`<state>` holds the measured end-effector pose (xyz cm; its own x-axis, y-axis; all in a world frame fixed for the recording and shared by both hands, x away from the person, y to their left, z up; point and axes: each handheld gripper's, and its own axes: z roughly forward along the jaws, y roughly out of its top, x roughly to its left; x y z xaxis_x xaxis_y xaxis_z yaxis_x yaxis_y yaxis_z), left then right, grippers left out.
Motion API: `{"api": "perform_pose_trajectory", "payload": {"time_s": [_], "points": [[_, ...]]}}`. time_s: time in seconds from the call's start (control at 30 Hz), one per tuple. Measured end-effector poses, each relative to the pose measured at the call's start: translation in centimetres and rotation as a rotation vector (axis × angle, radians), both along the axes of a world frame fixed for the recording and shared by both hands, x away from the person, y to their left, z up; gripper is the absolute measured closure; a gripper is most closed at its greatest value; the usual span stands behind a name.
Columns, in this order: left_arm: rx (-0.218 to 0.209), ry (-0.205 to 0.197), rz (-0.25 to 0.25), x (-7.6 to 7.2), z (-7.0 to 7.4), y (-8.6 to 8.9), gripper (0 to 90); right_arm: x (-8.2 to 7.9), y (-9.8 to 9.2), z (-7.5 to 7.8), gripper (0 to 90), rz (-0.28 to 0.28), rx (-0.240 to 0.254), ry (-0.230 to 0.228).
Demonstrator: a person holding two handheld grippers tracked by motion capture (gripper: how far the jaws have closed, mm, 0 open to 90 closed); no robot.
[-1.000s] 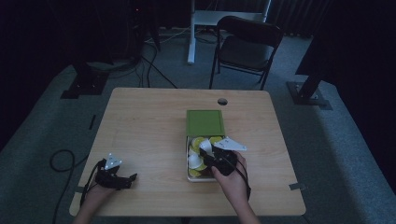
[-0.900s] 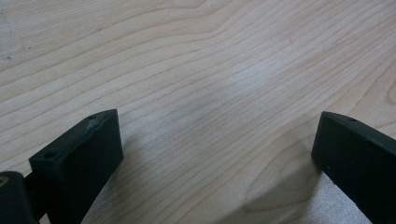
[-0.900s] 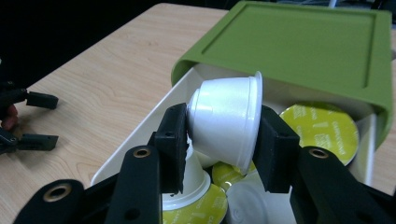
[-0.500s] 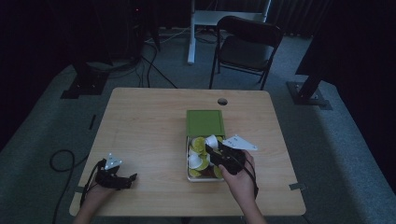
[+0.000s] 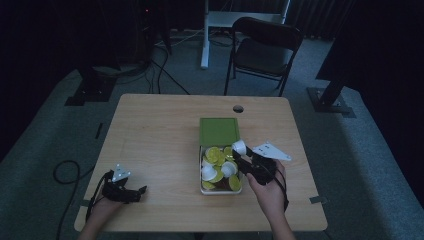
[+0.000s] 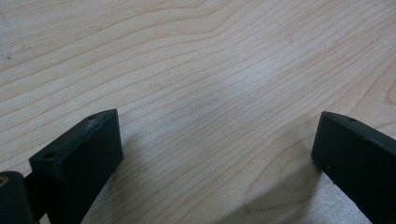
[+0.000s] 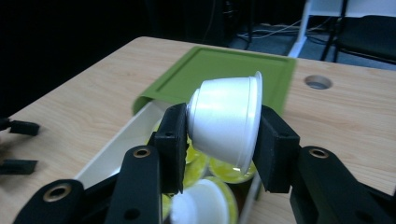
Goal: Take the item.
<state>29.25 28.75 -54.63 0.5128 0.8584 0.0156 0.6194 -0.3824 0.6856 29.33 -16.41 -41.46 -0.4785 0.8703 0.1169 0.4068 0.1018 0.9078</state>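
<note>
Overhead, in the high view, the right tool (image 5: 243, 156) sat at the right edge of a white box (image 5: 202, 170) filled with yellow-green and white cups, its green lid (image 5: 219, 131) lying just behind on the wooden surface (image 5: 150, 145). One white cup (image 5: 239, 147) was clamped between the jaws, held above the box's far right corner and clear of the cups below. The left tool (image 5: 131, 193) rested near the front left corner of the surface, well apart from the box. Next, the left gripper view showed that tool's jaws spread wide over bare wood grain (image 6: 201, 84), with nothing between them. Lastly, in the right gripper view the cup (image 7: 227, 121) lay tilted on its side, both jaws pressing on its tapered wall, its rim turned toward the right, with the box (image 7: 126, 140) and its remaining cups (image 7: 205, 207) underneath and the lid (image 7: 224, 70) beyond. The step in hand looked like lifting a cup out of the box. The next move probably called for carrying it aside to open wood and setting it down gently, since the thin wall could slip or buckle.
</note>
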Motion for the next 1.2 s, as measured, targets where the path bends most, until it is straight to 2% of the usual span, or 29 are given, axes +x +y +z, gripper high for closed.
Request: {"api": "perform_pose_trajectory", "payload": {"time_s": [0.27, 0.6, 1.0, 1.2], "points": [[0.0, -0.001, 0.001, 0.0, 0.0, 0.0, 1.8, -0.2, -2.9, -0.3, 58.5, -0.064, 0.004, -0.013], [0.0, -0.001, 0.001, 0.0, 0.0, 0.0, 1.9, -0.1, -5.3, -1.0, 58.4, -0.121, -0.017, -0.033], [0.001, -0.002, 0.0, 0.0, 0.0, 0.0, 1.9, 0.1, -7.1, -3.2, 58.4, -0.169, -0.04, -0.028], [0.0, -0.001, 0.001, 0.0, 0.0, 0.0, 1.9, 0.5, -8.0, -4.7, 58.4, -0.194, -0.051, 0.003]]}}
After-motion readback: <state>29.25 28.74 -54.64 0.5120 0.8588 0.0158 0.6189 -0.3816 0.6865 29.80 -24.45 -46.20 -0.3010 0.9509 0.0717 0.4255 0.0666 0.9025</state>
